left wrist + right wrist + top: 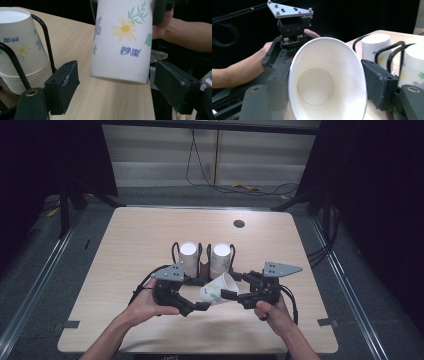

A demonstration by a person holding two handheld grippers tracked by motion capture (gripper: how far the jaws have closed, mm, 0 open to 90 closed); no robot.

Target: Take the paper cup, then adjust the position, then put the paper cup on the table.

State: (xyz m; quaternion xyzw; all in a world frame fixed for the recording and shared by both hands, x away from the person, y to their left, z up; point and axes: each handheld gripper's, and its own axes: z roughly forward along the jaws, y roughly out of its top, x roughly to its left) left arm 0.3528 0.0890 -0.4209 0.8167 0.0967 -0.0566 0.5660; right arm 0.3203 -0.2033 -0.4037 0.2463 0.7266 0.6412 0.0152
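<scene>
I hold one white paper cup printed with flowers (218, 289) on its side between my two hands, above the pale wooden surface (130, 245). My right gripper (230, 295) is clenched on its wide mouth end, squeezing the rim oval. My left gripper (202, 306) is released, its jaws spread either side of the cup's narrow base without touching. The cup's long axis runs from one gripper to the other. Just beyond, two upside-down stacks of matching cups (189, 256) stand in a black wire rack (175, 251).

Left gripper (204, 306) jaws spread apart, gripping nothing; right gripper (226, 294) jaws clamped, both hands low and near.
</scene>
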